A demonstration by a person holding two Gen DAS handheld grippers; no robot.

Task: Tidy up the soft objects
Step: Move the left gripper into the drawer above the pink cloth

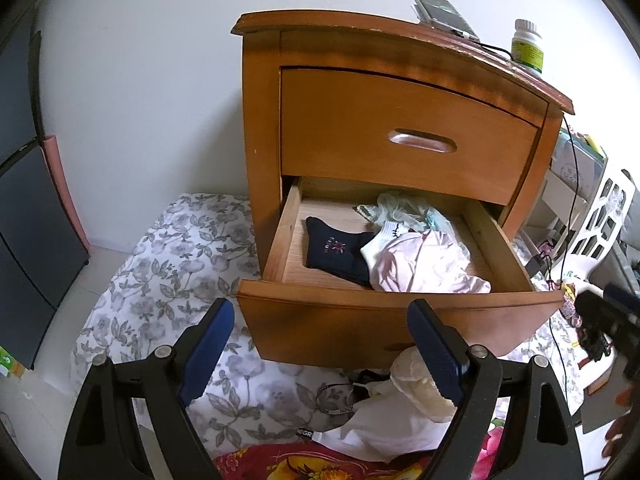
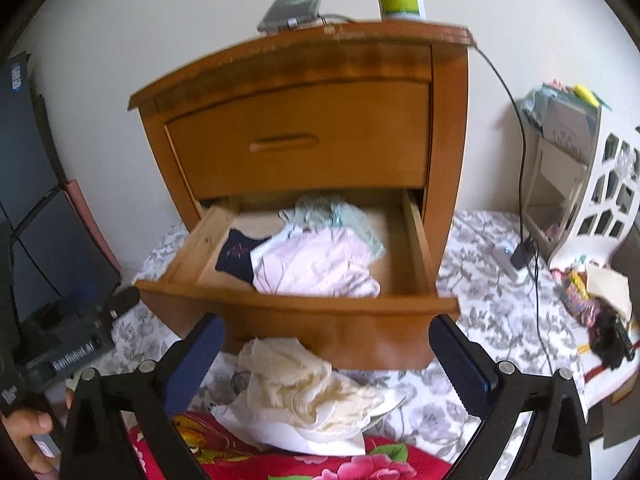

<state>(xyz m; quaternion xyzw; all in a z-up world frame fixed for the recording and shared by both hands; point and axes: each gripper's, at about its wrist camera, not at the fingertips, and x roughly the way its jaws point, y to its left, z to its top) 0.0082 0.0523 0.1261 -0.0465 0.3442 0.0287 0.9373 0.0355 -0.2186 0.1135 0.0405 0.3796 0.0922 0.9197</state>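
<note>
Both of my claws, left claw [image 1: 320, 348] and right claw [image 2: 332, 360], hang released and empty over one cream garment [image 2: 304, 384] on the floral bedsheet [image 2: 480, 308]. One open drawer [image 1: 400, 312] holds three pieces: navy sock [image 1: 336, 252], pink cloth [image 1: 424, 268], mint cloth [image 1: 404, 210].

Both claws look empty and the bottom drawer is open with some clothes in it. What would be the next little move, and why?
Probably lower the right gripper onto the cream cloth lying on the floral sheet below the open drawer. Its jaws stand wide and empty right above that cloth, which is not yet in the drawer with the pink garment and dark sock.
</note>
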